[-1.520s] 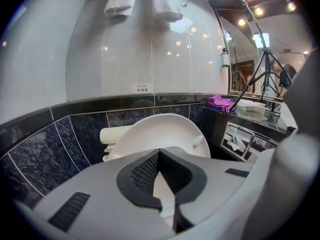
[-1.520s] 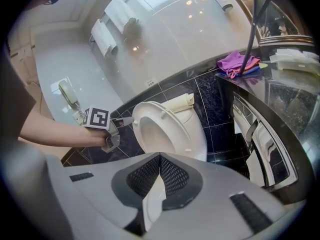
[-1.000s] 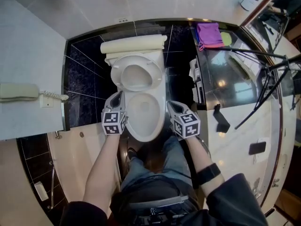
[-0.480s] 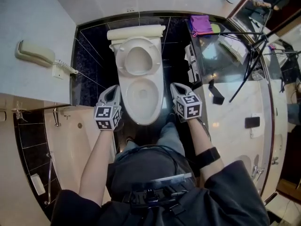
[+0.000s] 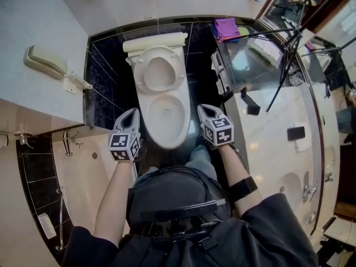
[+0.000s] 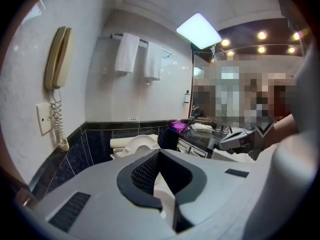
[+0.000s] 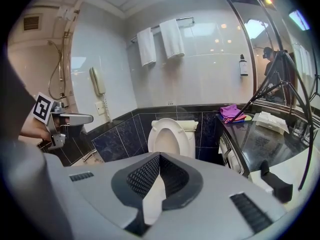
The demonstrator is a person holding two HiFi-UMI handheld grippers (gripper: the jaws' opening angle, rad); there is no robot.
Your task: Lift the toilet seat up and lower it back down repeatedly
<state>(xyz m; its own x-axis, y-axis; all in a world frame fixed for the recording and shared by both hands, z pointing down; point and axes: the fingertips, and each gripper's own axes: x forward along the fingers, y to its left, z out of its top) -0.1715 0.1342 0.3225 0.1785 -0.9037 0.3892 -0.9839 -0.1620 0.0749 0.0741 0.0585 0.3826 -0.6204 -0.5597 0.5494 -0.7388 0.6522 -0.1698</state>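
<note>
Head view: raised toilet seat [image 5: 138, 74] stands beyond the left claw [image 5: 129, 113] and right claw [image 5: 203, 109], both clenched empty.

Dark sleeves [image 5: 278, 232], lower frame | black band [image 5: 243, 188], right forearm | blue jeans [image 5: 199, 156] | left gripper [image 5: 132, 112], right gripper [image 5: 201, 109]: grey, black-and-white marker cubes [image 5: 123, 147]

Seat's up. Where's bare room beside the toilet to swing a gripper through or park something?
Widest free patch: the dark-tiled gap left of the toilet bowl, up to the wall under the phone. The strip between bowl and vanity drawers is narrow. The white counter is bare past the black block. Crowded: rear countertop, with purple cloth and tripod legs.
</note>
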